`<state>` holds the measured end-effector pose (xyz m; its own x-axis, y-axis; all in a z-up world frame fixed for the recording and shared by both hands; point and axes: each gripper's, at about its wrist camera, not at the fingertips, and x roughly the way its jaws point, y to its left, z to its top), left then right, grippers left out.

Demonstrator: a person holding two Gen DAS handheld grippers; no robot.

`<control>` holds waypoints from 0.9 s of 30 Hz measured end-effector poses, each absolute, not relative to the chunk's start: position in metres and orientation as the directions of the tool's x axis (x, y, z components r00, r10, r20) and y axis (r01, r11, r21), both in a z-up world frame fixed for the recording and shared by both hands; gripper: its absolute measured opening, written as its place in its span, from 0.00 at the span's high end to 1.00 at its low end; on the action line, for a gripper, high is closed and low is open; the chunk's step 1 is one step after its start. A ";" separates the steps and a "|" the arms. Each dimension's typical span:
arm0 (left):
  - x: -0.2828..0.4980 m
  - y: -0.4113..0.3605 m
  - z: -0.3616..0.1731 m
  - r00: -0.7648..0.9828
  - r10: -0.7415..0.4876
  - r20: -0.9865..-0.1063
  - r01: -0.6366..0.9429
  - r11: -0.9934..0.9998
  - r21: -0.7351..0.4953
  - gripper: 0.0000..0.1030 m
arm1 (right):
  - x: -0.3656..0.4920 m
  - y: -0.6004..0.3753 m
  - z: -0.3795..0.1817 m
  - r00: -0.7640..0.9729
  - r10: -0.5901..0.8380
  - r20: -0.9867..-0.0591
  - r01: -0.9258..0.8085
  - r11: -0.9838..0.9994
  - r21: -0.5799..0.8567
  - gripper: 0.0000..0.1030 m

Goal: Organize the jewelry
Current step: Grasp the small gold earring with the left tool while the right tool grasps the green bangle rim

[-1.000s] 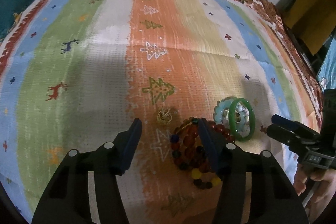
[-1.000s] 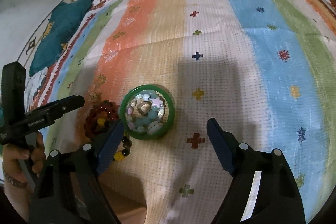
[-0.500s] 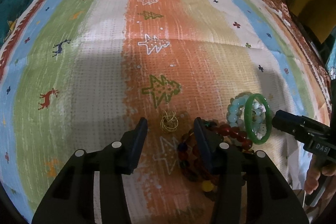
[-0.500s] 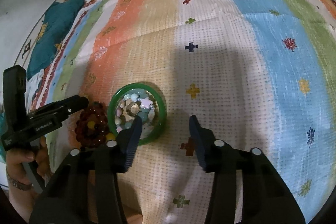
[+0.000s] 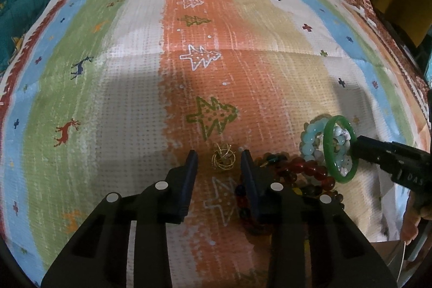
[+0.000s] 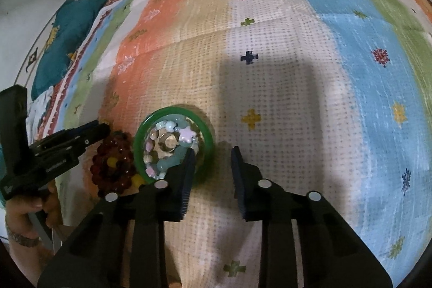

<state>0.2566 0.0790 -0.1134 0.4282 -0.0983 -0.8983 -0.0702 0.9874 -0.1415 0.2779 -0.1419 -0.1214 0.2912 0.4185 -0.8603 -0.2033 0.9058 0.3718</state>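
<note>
Striped blanket (image 5: 129, 88): carries all items; printed with trees, deer and crosses.

Gold wire ornament (image 5: 223, 159): on the orange stripe, near the blanket's near edge, between the tips of the left gripper (image 5: 219, 163). Jaws partly open, flanking it without visible contact; nothing held.

Dark red bead bracelets (image 5: 302, 174): heaped just right of the left gripper's right finger, partly hidden behind it.

Green bangle (image 6: 175, 142): on the blanket beside the red beads, ringing a pale blue bead bracelet (image 6: 172, 163) and small charms.

Right gripper (image 6: 212, 162): jaws partly open, straddling the bangle's right rim, left finger over the pale beads; grip not closed, nothing lifted.
</note>
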 end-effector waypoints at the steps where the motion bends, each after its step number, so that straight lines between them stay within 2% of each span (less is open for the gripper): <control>1: 0.257 0.080 -0.114 0.427 -0.094 -0.899 -0.071 0.988 -0.137 0.72 | 0.278 -0.142 -0.121 0.292 0.416 -0.861 -0.203 0.907 0.370 0.77; 6: 0.258 0.083 -0.115 0.430 -0.078 -0.900 -0.077 0.990 -0.122 0.83 | 0.279 -0.143 -0.124 0.278 0.429 -0.860 -0.197 0.901 0.386 0.86; 16: 0.256 0.085 -0.112 0.445 -0.067 -0.893 -0.084 0.990 -0.116 0.85 | 0.276 -0.142 -0.119 0.290 0.428 -0.856 -0.217 0.901 0.376 0.92; 27: 0.251 0.087 -0.102 0.457 -0.090 -0.885 -0.088 0.985 -0.146 0.85 | 0.268 -0.141 -0.099 0.337 0.425 -0.840 -0.255 0.900 0.353 0.92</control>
<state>0.2510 0.0865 -0.1021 0.4571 -0.0898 -0.8849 -0.0882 0.9854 -0.1456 0.2677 -0.1411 -0.0992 0.3373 0.4248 -0.8401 -0.2549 0.9003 0.3529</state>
